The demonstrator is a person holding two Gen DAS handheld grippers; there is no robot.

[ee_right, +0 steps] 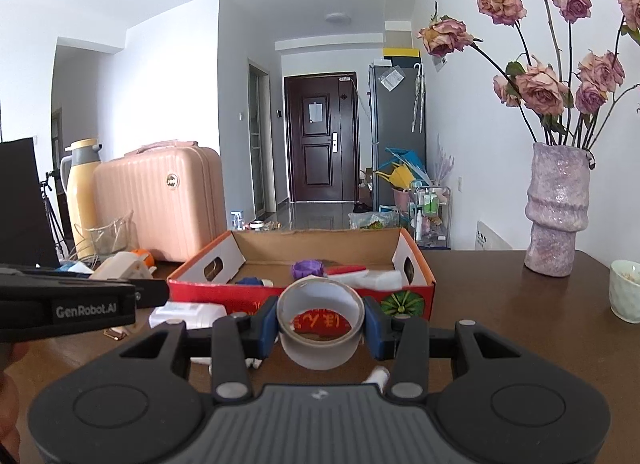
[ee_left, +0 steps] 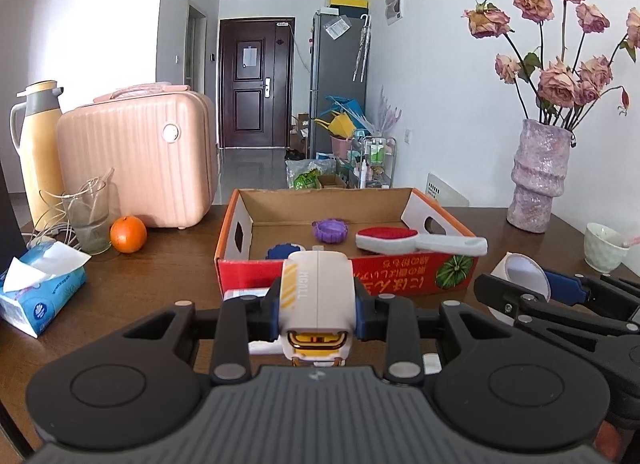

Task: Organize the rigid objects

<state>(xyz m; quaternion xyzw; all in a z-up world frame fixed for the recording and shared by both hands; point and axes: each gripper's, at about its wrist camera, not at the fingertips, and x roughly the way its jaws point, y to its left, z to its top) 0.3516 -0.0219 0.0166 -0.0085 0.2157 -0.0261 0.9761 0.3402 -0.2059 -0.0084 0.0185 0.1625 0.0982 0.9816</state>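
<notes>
Left wrist view: left gripper (ee_left: 317,310) clamps a white-and-gold rounded case (ee_left: 316,300), right gripper (ee_right: 320,326) grips a translucent tape roll (ee_right: 320,322), both short of the part-filled red cardboard box (ee_left: 416,276) ahead.

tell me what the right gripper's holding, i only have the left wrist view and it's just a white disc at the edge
Observer: The right gripper is shut on a roll of tape, with the hole facing the camera.
Operator: is it over the box yet
Observer: Probably not. The red near wall of the box shows through the roll's hole, so the roll looks short of it.
Operator: anything far left i'm missing
Observer: A tripod stands there, beside a dark panel.
</notes>
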